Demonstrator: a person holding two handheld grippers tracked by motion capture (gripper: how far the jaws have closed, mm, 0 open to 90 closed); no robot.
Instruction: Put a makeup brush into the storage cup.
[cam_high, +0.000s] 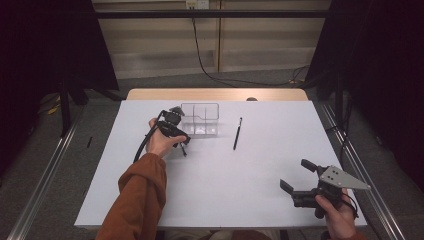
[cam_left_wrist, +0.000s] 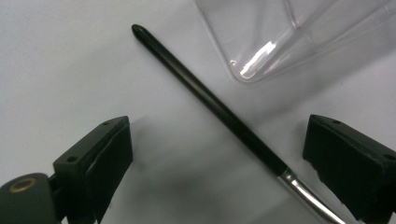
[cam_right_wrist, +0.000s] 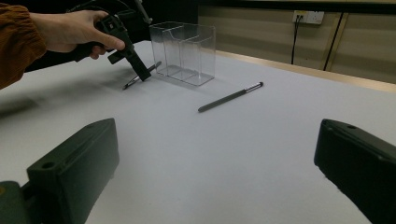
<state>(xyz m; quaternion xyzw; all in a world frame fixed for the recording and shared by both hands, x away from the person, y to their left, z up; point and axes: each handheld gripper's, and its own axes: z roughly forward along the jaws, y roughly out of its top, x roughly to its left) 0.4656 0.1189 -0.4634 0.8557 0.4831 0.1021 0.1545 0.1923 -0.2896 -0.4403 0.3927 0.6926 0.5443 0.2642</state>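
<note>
Black pen (cam_left_wrist: 210, 100) lies flat on the white table (cam_high: 240, 170), running diagonally through the left gripper view from upper left down to lower right, silver end toward the bottom edge. It sits between the two black jaws of the left gripper (cam_left_wrist: 217, 154), which stand wide apart, neither touching it. Judged: a straddle set up for a pinch across the barrel.

In the high view the right gripper (cam_high: 295, 176) waits at lower right, near the table's front edge, jaws spread and nothing between them. Likely parked to stay out of the way.

Farther up, left of centre in that view, the left gripper (cam_high: 183, 145) tips down steeply. The steep angle probably lets the jaws reach the tabletop on both sides of a low, thin thing.

Just beyond the pen stands the clear organizer box (cam_high: 200, 119), divided into compartments, its rounded corner at the top of the left gripper view. Whether pen and box touch I cannot tell.

A second pen (cam_high: 237, 134) lies right of the box, well apart from both grippers.
</note>
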